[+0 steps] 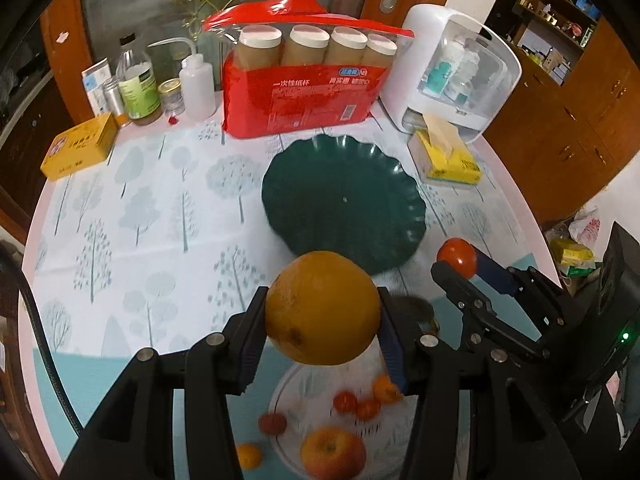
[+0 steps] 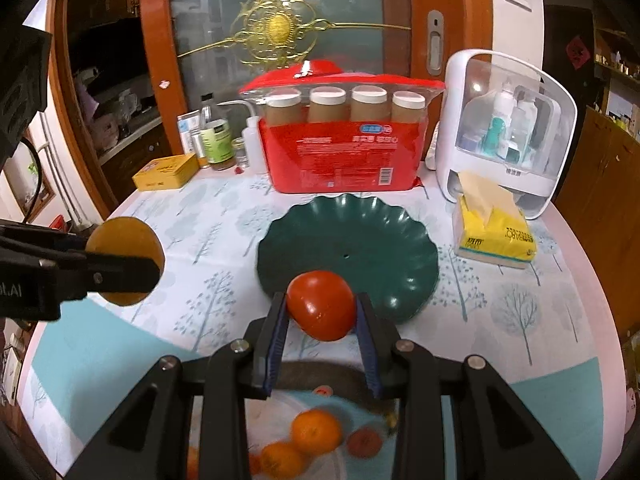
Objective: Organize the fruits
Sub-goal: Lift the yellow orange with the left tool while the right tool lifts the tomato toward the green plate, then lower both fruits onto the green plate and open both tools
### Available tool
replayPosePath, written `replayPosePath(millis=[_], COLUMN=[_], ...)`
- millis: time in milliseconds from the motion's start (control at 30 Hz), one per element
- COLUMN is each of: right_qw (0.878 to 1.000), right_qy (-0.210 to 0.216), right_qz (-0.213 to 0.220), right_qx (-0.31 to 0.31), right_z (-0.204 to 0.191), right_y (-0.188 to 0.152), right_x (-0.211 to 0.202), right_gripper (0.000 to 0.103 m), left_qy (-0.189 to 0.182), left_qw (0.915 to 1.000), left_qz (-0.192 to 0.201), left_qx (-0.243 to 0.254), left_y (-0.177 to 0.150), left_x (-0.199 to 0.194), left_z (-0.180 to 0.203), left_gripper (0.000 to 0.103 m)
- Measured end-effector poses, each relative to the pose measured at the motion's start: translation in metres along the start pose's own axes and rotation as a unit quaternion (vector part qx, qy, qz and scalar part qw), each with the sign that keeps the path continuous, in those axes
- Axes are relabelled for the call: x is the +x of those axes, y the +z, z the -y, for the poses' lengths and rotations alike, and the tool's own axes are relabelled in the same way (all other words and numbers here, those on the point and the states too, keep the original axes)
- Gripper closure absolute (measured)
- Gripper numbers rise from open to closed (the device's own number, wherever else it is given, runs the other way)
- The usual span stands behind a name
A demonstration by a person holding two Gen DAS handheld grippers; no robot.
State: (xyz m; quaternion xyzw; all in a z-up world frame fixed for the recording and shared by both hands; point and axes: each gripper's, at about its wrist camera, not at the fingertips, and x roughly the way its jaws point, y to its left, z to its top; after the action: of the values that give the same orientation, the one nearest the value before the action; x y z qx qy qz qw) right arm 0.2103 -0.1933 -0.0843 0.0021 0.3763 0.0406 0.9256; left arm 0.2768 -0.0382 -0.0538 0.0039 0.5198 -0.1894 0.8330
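Note:
My left gripper is shut on a large orange and holds it above the table, short of the dark green scalloped plate. My right gripper is shut on a red tomato, held just before the near rim of the green plate. In the left wrist view the tomato and right gripper show at the right. In the right wrist view the orange and left gripper show at the left. Several small fruits lie blurred on the table below, also in the right wrist view.
A red bag of paper cups, a white storage box, a yellow tissue pack, a yellow tin and bottles stand along the table's far edge. A patterned cloth covers the round table.

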Motion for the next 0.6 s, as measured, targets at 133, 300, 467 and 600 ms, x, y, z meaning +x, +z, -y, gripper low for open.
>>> replayPosePath(millis=[133,300,467,600], right_qw=[1.0,0.999,0.996,0.994], right_qy=[0.0,0.008,0.024,0.043], right_qz=[-0.008,-0.036,-0.072,-0.087], right_qx=[0.014,0.028,0.04,0.047], right_z=[0.021,0.042,0.057,0.061], right_y=[0.007,0.002,-0.012,-0.019], right_x=[0.022,0.055,0.089,0.106], right_gripper=[0.069,0.069,0.069,0.069], left_qy=[0.004,0.005,-0.007,-0.002], left_qw=[0.9999,0.9994,0.9981,0.9982], left_qz=[-0.01,-0.028,-0.039,-0.039], left_qx=[-0.003,-0.021,-0.046,-0.045], left_y=[0.019,0.031,0.032,0.029], left_x=[0.032,0.075,0.116,0.136], left_z=[0.002,0.001,0.003,0.007], left_gripper=[0.054,0.054,0.054,0.054])
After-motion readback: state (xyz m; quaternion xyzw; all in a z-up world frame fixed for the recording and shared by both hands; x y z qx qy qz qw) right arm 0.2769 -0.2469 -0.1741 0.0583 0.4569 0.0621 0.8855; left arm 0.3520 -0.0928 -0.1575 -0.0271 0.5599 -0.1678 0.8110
